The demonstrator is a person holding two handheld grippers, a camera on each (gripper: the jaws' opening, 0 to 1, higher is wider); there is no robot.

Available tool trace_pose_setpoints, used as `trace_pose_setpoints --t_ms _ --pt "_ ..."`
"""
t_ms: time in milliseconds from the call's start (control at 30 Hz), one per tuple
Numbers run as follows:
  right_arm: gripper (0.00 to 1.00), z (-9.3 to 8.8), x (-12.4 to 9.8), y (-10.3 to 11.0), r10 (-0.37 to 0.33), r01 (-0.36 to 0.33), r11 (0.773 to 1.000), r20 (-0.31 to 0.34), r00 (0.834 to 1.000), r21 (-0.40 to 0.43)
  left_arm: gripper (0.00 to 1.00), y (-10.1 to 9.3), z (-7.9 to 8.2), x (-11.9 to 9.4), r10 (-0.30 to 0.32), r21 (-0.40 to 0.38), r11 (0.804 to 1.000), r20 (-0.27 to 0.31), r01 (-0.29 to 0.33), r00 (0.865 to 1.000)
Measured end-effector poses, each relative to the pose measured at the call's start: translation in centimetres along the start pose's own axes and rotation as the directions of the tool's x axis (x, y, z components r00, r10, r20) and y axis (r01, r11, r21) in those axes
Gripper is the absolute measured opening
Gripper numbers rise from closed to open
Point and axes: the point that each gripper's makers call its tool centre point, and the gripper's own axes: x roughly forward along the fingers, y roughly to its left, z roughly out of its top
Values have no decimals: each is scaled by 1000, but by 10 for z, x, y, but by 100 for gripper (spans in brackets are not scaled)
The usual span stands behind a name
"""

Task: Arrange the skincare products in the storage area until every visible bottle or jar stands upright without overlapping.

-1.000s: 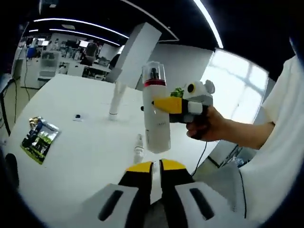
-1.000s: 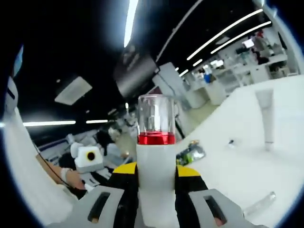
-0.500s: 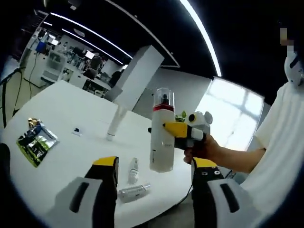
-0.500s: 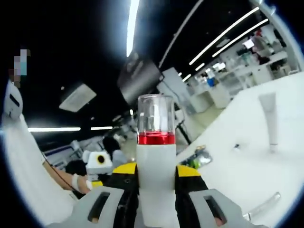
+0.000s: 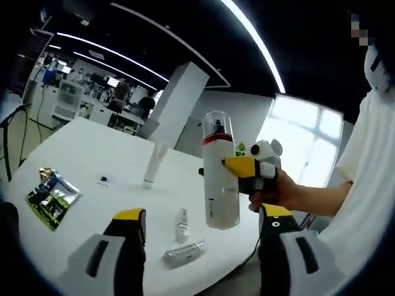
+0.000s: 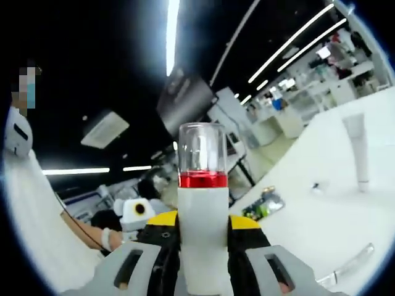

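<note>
Right fingers (image 6: 234,231) clamp the upright white bottle (image 6: 202,234); left fingers (image 5: 131,223) spread, empty.

White round table (image 5: 80,154) beyond the left gripper's jaws. On it: upright white tube (image 5: 152,165), far; small bottle (image 5: 181,224) and silver bottle (image 5: 182,253), both lying between the jaws; foil packet (image 5: 52,197) outside the left jaw; small dark item (image 5: 103,180), unidentifiable.

I see a tall white plastic bottle (image 5: 221,179) with red band and clear cap (image 6: 202,155), upright above the table; a white tube (image 5: 154,164) stands; two small bottles (image 5: 181,225) lie flat.
</note>
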Motion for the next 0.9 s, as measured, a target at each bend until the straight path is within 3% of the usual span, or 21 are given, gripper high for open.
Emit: trace_pose_setpoints --t_ms 133,200,300,667,900 --pt "23 1 0 2 6 -6 1000 2 1000 -4 72 -7 -1 0 -37 -12 999 0 37 999" --pt "23 2 1 3 9 -9 1000 4 1000 -3 66 -10 -3 -1 -51 -69 996 -11 50 999" --pt "23 1 3 4 10 -10 1000 5 1000 -7 58 -12 -1 -2 -63 -57 996 -2 63 998" --pt "23 2 7 7 26 -27 1000 23 999 16 65 -24 -3 -1 -128 -88 988 -14 126 992" --pt "23 -8 17 16 53 -54 998 3 999 34 64 -28 -7 0 -155 -113 982 -32 150 987"
